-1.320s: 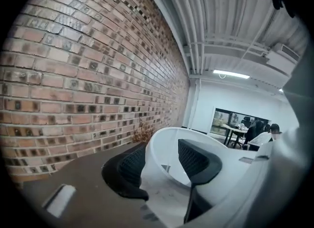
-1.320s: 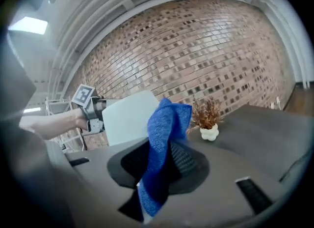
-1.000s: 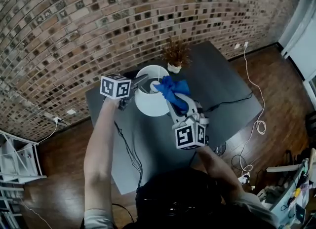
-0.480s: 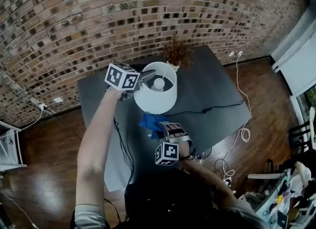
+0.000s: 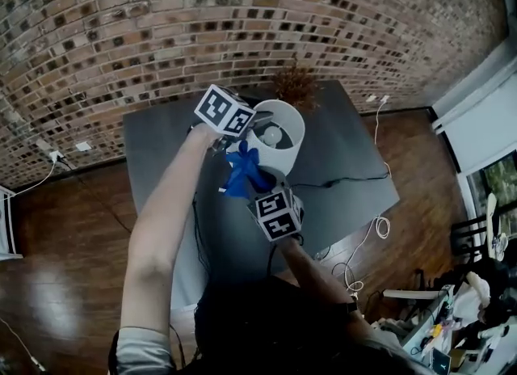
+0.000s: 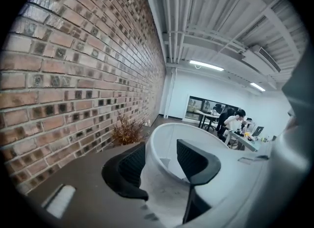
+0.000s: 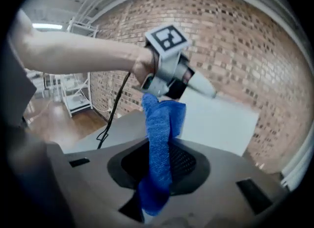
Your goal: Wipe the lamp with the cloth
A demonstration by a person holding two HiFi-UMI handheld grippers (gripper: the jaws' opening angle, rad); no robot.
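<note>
Now: left gripper [image 6: 161, 159] clamped astride the rim of the white lamp [image 5: 292, 135] shade, one jaw inside, one outside. Right gripper [image 7: 159, 165] clenched on blue cloth [image 5: 242, 173]; cloth stands up from the jaws at the shade's outer side, just below left gripper. Lamp on dark grey table [image 5: 161, 147], near brick wall [image 5: 161, 26].
</note>
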